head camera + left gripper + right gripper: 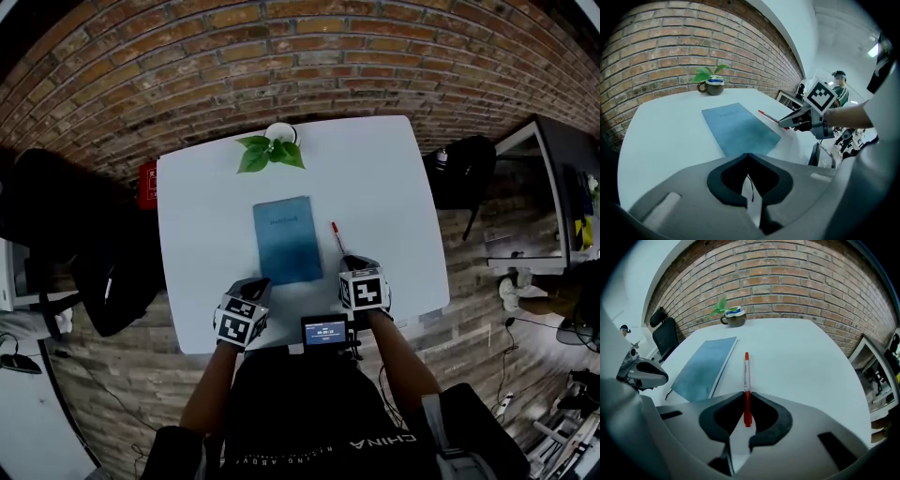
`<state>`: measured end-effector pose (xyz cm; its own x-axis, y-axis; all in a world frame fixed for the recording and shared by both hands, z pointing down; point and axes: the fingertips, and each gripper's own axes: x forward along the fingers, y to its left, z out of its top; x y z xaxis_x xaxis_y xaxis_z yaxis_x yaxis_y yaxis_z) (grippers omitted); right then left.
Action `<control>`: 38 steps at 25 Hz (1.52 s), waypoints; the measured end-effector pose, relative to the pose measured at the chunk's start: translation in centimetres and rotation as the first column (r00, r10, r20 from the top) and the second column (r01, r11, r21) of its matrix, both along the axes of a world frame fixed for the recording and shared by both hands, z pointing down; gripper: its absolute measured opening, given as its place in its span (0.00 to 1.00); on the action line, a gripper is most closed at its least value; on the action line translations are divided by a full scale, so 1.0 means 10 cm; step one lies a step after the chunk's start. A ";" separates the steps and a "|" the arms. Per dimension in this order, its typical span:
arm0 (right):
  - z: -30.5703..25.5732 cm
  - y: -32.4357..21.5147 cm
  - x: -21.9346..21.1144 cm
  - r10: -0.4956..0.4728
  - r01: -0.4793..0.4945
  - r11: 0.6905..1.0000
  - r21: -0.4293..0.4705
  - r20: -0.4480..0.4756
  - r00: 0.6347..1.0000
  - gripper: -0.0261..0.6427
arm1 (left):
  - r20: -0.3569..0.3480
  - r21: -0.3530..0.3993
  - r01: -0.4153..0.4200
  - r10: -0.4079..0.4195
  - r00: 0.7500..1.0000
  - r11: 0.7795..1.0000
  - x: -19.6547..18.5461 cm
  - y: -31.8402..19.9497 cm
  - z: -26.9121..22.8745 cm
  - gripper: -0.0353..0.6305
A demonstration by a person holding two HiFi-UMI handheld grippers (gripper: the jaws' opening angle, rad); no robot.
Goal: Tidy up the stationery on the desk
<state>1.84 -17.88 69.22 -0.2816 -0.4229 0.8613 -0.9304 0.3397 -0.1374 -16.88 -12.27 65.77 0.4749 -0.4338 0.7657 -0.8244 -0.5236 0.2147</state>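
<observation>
A white table (pixel 384 178) stood against a brick wall (pixel 281 56), and a blue notebook (pixel 287 240) lay closed and flat near the table's middle, its long sides running from the near edge toward the far one. A potted plant (pixel 272 148) sat at the far edge, well apart from the notebook, its green leaves spreading over the table top.

The red pen (pixel 746 373) lay on the table just to the right of the notebook, apart from it and roughly in line with its right edge. The right claw (pixel 746 395) was closed on the pen's near end: the two jaws met on the red part of the barrel, with that end showing in the hollow behind them, while the white shaft and red far tip reached out across the table toward the wall.

The left claw (pixel 749 157) was closed with its jaws pressed together and nothing gripped between them. It hovered low at the table's near side, just before the notebook's near left corner; whether it touched the cover could not be told.

Between the two claws, at the table's near edge, a small screen (pixel 325 331) glowed. A dark chair (pixel 56 211) stood off the table's left side
</observation>
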 end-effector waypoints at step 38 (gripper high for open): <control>-0.04 -0.34 -0.59 0.152 -0.121 0.981 -0.151 0.213 0.965 0.13 | -0.011 -0.011 0.059 -0.059 0.998 0.998 -0.34 -0.05 0.06 0.07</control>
<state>-4.07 -21.30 68.83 -0.4204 -0.3546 0.8352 -0.9073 0.1754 -0.3822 -20.30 -12.79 66.35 0.4575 -0.4532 0.7651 -0.8511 -0.4722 0.2292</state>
